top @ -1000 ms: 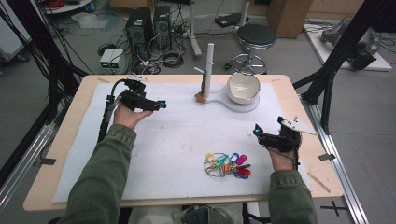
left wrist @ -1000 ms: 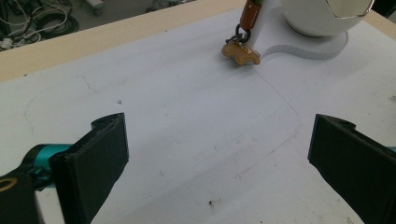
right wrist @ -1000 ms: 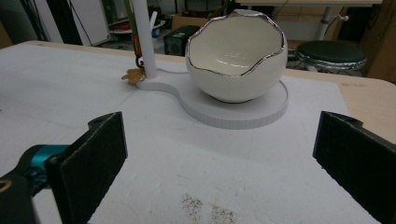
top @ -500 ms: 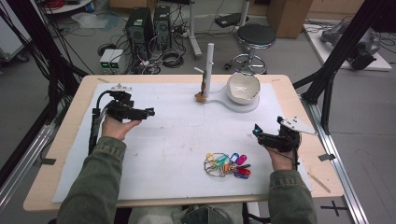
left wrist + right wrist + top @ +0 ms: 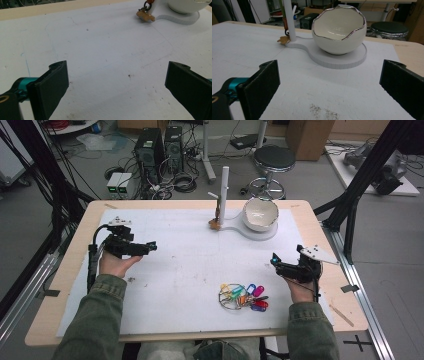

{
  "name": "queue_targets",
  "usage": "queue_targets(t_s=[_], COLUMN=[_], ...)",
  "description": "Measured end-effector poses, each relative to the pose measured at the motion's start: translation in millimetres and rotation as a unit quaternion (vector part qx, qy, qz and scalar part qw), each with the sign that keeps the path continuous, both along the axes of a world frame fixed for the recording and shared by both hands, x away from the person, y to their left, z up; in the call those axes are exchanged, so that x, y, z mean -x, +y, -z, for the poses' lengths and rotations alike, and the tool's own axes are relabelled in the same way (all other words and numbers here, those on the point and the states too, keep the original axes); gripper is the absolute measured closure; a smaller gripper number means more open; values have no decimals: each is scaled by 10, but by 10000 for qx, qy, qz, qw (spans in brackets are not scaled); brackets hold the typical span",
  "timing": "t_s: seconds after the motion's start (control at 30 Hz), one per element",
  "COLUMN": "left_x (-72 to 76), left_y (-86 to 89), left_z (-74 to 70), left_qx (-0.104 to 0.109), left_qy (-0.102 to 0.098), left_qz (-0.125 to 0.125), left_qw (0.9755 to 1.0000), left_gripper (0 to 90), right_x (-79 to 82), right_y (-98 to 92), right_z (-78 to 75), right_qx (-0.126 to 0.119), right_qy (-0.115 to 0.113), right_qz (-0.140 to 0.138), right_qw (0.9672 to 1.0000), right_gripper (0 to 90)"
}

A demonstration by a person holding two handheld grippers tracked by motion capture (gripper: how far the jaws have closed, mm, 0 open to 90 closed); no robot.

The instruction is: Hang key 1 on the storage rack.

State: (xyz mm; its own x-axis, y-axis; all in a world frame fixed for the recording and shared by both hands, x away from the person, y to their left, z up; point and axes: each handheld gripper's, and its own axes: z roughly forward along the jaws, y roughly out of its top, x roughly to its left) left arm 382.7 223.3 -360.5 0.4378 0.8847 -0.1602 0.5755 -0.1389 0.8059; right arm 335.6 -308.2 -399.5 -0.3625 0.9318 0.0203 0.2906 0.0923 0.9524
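Keys on a wire ring, tagged with coloured plastic fobs (image 5: 243, 296), are lying in a loose heap on the white sheet of the worktop (image 5: 190, 270), just to the inner side of the right tool (image 5: 274, 262) and a little nearer the person than its jaws. That tool is hovering with its jaws spread wide and holding nothing, pointing inward across the worktop. The left tool (image 5: 151, 247) is sitting well apart from the bunch, on the far side of the sheet from it, jaws likewise standing wide and empty over bare white surface.

The bunch is looking light but floppy: stiff small parts joined loosely, so it is likely to dangle, swing and rattle once lifted, and smooth fobs may slip between the pads. The wire ring, or a tight cluster of fobs pinched together, seems the surest place to grip.

Farther out, ahead of the right tool, a white egg-shaped bowl with a jagged silver rim (image 5: 338, 30) is standing on a flat white base (image 5: 342, 60); it is probably fragile. Beside it a white post (image 5: 288, 20) is rising, with a small brass-coloured charm (image 5: 283, 39) hanging at its foot.
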Motion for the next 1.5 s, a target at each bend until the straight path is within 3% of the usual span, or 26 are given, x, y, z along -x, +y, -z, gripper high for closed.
queue_targets(t_s=[0.33, 0.6, 0.83, 1.07, 1.33, 1.43, 1.5], left_x=[116, 253, 380, 550, 659, 702, 742], left_y=[119, 246, 417, 601, 762, 786, 794], left_z=[67, 106, 191, 260, 306, 323, 352], left_qx=[-31, -65, 76, 121, 234, 227, 177], left_qy=[49, -148, -271, -676, -788, -978, -1158], left_qz=[-91, -343, -638, -1102, -1373, -1532, -1696], left_qw=[9999, 9993, 9976, 9915, 9871, 9831, 9785], left_gripper=[56, 56, 56, 56, 56, 56, 56], right_x=[2, 4, 5, 8, 10, 9, 10], right_y=[1, 8, 8, 12, 13, 13, 13], right_z=[0, -1, 0, 0, 0, 0, 0], right_qx=[-9, -5, 7, 9, 24, 24, 18], right_qy=[16, 24, 32, 35, 27, 22, 34], right_qz=[-3, -1, -13, -18, -39, -50, -60], right_qw=[10000, 10000, 10000, 10000, 10000, 10000, 10000], right_gripper=[19, 19, 19, 19, 19, 19, 19])
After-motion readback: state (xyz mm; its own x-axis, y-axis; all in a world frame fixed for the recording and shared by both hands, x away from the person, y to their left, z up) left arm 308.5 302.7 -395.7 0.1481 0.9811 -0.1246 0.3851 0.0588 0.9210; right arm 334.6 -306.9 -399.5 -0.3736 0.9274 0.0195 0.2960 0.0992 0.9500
